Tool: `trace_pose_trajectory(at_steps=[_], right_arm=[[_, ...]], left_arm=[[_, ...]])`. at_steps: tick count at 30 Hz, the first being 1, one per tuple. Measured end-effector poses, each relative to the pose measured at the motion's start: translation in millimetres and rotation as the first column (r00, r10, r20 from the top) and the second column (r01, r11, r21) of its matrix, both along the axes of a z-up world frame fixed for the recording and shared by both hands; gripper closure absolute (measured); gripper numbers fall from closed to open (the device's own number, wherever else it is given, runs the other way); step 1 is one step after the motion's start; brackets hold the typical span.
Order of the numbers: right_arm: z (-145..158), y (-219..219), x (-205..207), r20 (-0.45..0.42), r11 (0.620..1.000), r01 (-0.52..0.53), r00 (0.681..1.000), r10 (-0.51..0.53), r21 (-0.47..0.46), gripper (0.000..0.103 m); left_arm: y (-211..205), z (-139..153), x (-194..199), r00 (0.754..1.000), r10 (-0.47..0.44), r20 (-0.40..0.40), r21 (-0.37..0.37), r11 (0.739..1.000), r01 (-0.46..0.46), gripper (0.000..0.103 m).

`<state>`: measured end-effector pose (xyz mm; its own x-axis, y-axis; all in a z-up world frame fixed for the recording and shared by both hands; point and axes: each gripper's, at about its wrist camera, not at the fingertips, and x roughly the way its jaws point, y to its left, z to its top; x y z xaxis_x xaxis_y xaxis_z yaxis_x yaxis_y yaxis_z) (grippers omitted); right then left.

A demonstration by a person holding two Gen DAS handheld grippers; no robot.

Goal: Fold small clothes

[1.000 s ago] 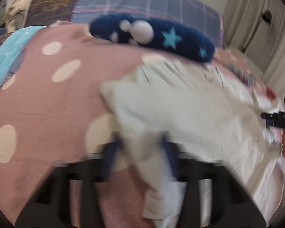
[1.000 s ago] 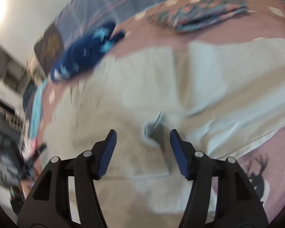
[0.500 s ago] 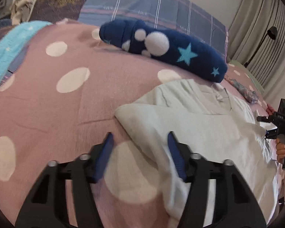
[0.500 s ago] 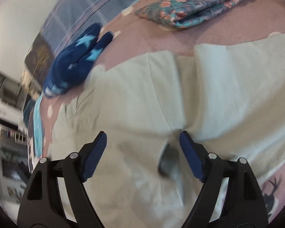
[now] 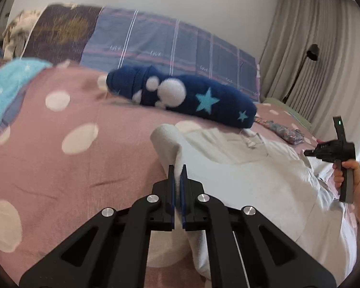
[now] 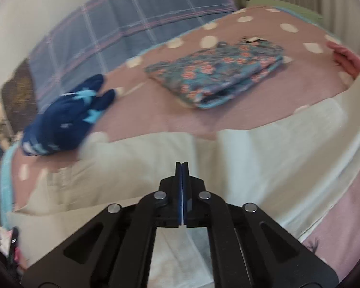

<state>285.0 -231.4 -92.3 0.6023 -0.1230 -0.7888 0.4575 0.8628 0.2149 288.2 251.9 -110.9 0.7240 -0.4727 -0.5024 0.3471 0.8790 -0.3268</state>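
A pale white garment (image 5: pixel 247 187) lies spread on the pink polka-dot bedspread (image 5: pixel 67 168); it also shows in the right wrist view (image 6: pixel 264 158). My left gripper (image 5: pixel 177 168) is shut on the garment's left folded edge, cloth pinched between the fingers. My right gripper (image 6: pixel 182 165) is shut on the garment near its lower middle, with cloth under the jaws. The right gripper's body (image 5: pixel 336 148) shows in a hand at the right of the left wrist view.
A rolled navy garment with stars and white dots (image 5: pixel 180 98) lies beyond the white one, also seen in the right wrist view (image 6: pixel 64 120). A folded floral garment (image 6: pixel 218 72) lies further back. Plaid pillows (image 5: pixel 170 48), curtains and a floor lamp (image 5: pixel 309 55) stand behind.
Both grippers were open half a second ago and have closed on the white garment. The left one moved right onto the garment's folded edge.
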Motion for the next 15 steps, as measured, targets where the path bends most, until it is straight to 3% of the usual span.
trace_pose_trajectory(at_steps=[2, 3, 4, 6, 8, 9, 10, 14, 15], right_arm=[[-14, -5, 2, -0.052, 0.999, 0.033, 0.998, -0.033, 0.013, 0.099], [-19, -8, 0, -0.062, 0.998, 0.048, 0.997, -0.046, 0.028, 0.096], [-20, -8, -2, -0.061, 0.998, 0.052, 0.997, -0.05, 0.034, 0.09], [-15, -8, -10, -0.056, 0.999, 0.041, 0.998, -0.039, 0.031, 0.079], [-8, -5, -17, -0.047, 0.999, 0.014, 0.999, -0.013, 0.038, 0.056], [-4, -1, -21, -0.038, 0.998, -0.019, 0.999, 0.022, 0.058, 0.051], [-2, 4, -21, -0.038, 0.996, -0.055, 0.998, 0.058, 0.072, 0.043], [-9, 32, -24, -0.125, 0.981, -0.196, 0.973, 0.195, 0.005, 0.04], [-16, 39, -24, -0.161, 0.974, -0.228, 0.962, 0.222, -0.019, 0.042]], left_arm=[[9, -10, 10, 0.997, 0.012, -0.072, -0.036, 0.999, -0.014, 0.09], [17, -16, 15, 0.993, 0.035, -0.117, -0.054, 0.998, -0.041, 0.072], [25, -22, 18, 0.987, 0.059, -0.15, -0.072, 0.995, -0.07, 0.064], [39, -27, 21, 0.981, 0.062, -0.186, -0.143, 0.986, -0.089, 0.06], [41, -26, 20, 0.981, 0.051, -0.187, -0.156, 0.984, -0.081, 0.052], [38, -24, 18, 0.982, 0.041, -0.183, -0.149, 0.986, -0.069, 0.046], [35, -23, 17, 0.983, 0.023, -0.181, -0.147, 0.988, -0.05, 0.046], [18, -20, 11, 0.985, -0.041, -0.169, -0.1, 0.995, 0.024, 0.043], [14, -20, 9, 0.987, -0.046, -0.157, -0.071, 0.997, 0.035, 0.063]])
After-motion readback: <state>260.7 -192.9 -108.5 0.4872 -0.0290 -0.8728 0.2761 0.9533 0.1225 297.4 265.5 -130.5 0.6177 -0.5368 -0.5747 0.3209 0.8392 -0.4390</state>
